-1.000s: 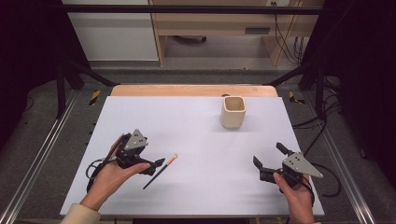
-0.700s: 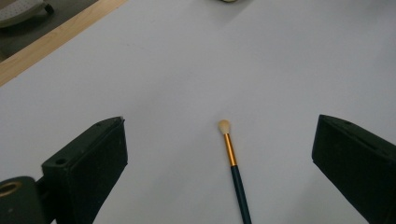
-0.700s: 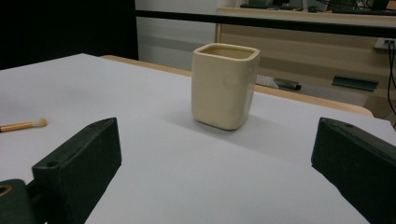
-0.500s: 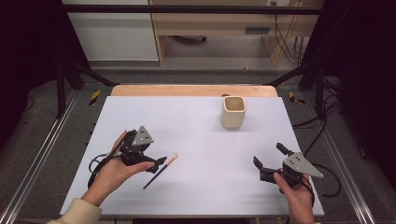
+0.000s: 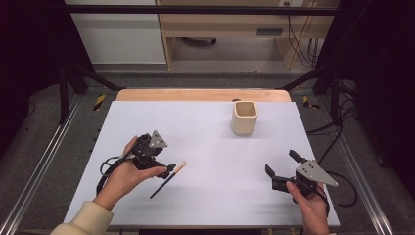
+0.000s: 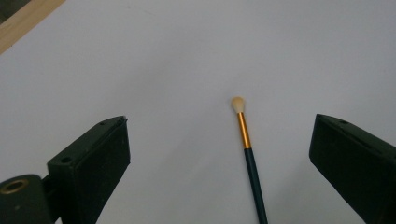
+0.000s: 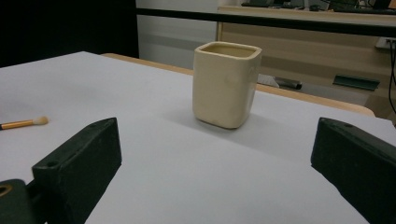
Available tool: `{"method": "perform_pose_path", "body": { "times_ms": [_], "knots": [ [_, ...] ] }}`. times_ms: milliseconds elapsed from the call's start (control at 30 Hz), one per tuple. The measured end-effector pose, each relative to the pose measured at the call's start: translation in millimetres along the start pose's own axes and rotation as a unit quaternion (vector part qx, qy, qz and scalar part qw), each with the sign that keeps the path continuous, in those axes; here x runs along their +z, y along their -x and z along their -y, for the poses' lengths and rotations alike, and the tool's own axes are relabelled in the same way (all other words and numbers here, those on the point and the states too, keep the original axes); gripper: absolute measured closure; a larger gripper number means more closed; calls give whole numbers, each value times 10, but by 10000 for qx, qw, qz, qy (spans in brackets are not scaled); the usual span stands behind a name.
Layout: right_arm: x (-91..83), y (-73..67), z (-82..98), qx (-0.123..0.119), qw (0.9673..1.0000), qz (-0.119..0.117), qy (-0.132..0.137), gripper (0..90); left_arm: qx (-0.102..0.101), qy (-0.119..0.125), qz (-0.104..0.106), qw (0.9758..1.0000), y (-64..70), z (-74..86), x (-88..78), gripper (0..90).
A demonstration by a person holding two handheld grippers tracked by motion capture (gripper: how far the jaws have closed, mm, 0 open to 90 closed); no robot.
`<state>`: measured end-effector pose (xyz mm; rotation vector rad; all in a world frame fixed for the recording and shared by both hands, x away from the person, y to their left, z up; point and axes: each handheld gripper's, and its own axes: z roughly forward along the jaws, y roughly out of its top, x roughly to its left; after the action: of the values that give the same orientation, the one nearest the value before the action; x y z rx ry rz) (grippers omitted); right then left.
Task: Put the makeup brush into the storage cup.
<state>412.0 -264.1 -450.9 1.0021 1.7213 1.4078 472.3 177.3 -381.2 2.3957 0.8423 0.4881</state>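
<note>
A small brush (image 6: 247, 154) lies flat on the white table (image 5: 205, 196), well to the near left of the cream cup (image 5: 244, 117), its pale tip pointing roughly cupward. The left gripper (image 6: 224, 154) hangs over the brush, jaws spread wide on either side of the handle, apparently lined up for a pickup. Near and right of the cup, the right gripper (image 5: 280, 166) waits with jaws wide and empty, aimed at the cup.
</note>
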Motion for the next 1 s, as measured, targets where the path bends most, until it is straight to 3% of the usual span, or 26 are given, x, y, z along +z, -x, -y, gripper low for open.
{"method": "perform_pose_path", "body": {
  "times_ms": [200,600,1000],
  "knots": [
    [4,-7,1,25,10000,-25,-37,23,25,-227,77,9997,-1,-2,35,55],
    [5,-9,2,34,10000,-32,-55,25,-7,-390,-11,9992,-13,24,109,51],
    [11,-11,4,51,10000,-22,-69,25,-26,-705,69,9975,6,67,233,51]
  ]
}}
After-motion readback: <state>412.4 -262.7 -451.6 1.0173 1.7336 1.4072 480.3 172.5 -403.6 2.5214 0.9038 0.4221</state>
